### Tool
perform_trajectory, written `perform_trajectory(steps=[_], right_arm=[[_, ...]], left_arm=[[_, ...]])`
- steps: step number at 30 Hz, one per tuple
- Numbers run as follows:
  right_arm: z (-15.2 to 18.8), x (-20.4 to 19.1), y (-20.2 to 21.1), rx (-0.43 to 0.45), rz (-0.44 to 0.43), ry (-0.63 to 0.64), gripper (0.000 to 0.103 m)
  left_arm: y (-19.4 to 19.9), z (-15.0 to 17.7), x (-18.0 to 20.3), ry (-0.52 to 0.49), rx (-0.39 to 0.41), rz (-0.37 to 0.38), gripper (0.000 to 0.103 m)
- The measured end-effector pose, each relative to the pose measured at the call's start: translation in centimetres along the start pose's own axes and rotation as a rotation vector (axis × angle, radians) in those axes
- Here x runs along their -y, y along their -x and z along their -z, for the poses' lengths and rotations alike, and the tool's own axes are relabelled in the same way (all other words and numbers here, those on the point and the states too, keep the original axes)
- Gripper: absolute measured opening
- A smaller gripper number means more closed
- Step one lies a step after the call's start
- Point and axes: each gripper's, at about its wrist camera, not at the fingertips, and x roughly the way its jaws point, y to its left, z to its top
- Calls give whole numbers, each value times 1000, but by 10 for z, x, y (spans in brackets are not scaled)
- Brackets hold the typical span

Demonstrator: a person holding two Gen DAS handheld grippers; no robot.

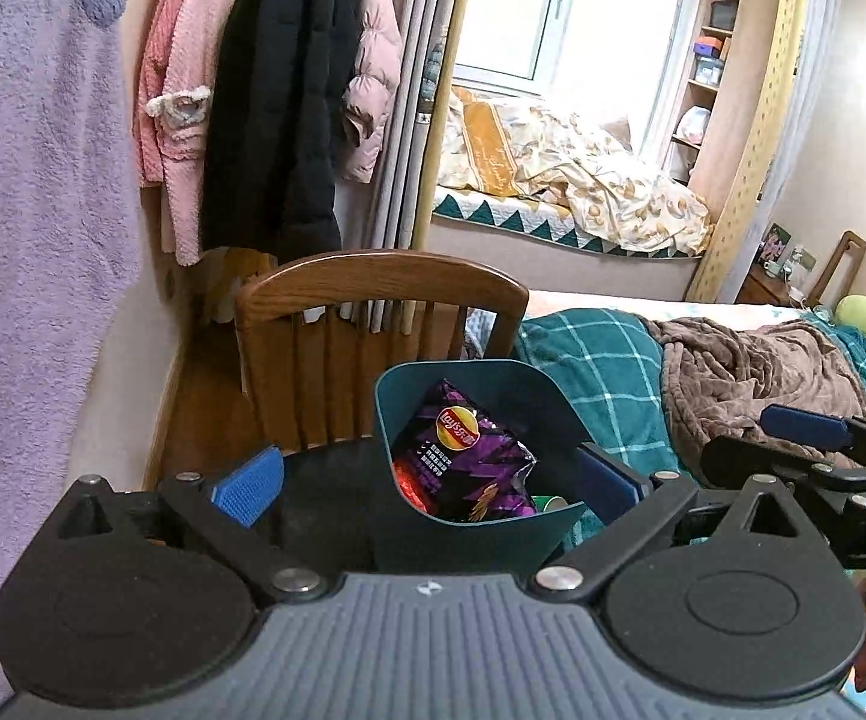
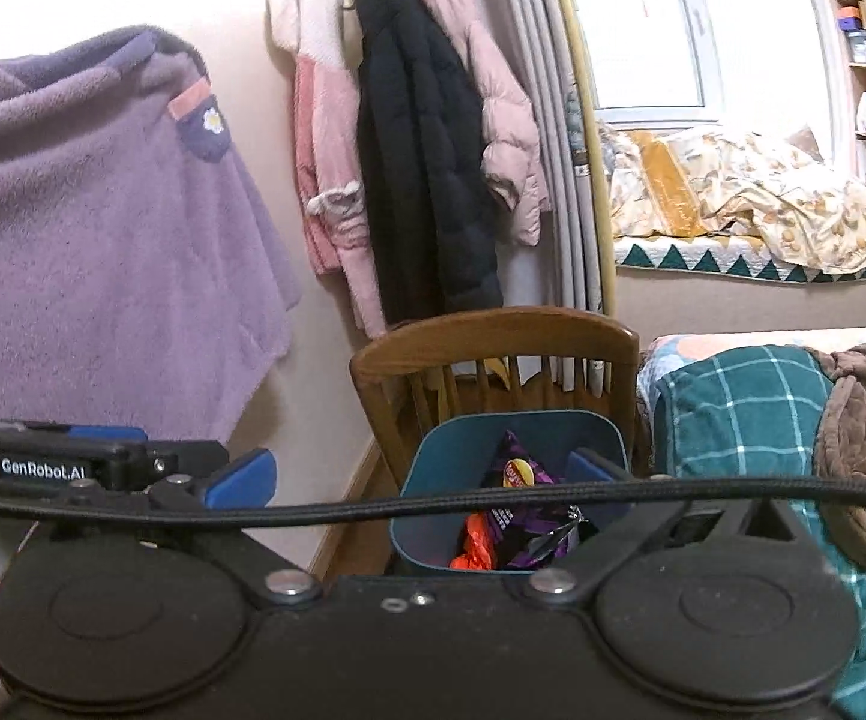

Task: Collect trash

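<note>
Blue-padded fingers [image 1: 248, 485] of the left gripper [image 1: 426, 483] stand spread wide with nothing pinched, and the right gripper [image 2: 417, 480] hangs just as wide and just as empty, a black cable [image 2: 433, 501] drooping across its view. Just beyond both sits a teal trash bin [image 1: 463, 375] beside a wooden chair [image 1: 381, 288] and against the edge of a bed [image 1: 589, 360] under a teal checked blanket. The bin holds a purple chip bag [image 1: 469, 456] upright, with an orange wrapper [image 2: 478, 546] tucked beside it.
</note>
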Motion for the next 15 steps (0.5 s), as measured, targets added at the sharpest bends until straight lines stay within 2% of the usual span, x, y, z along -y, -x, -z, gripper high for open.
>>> perform_trajectory(steps=[9,15], right_arm=[[3,-11,3,-5,-21,-12,103],[10,-13,7,-11,-3,-31,103]], left_arm=[[6,4,-1,-7,-3,-35,103],[8,6,0,-27,-4,-37,103]])
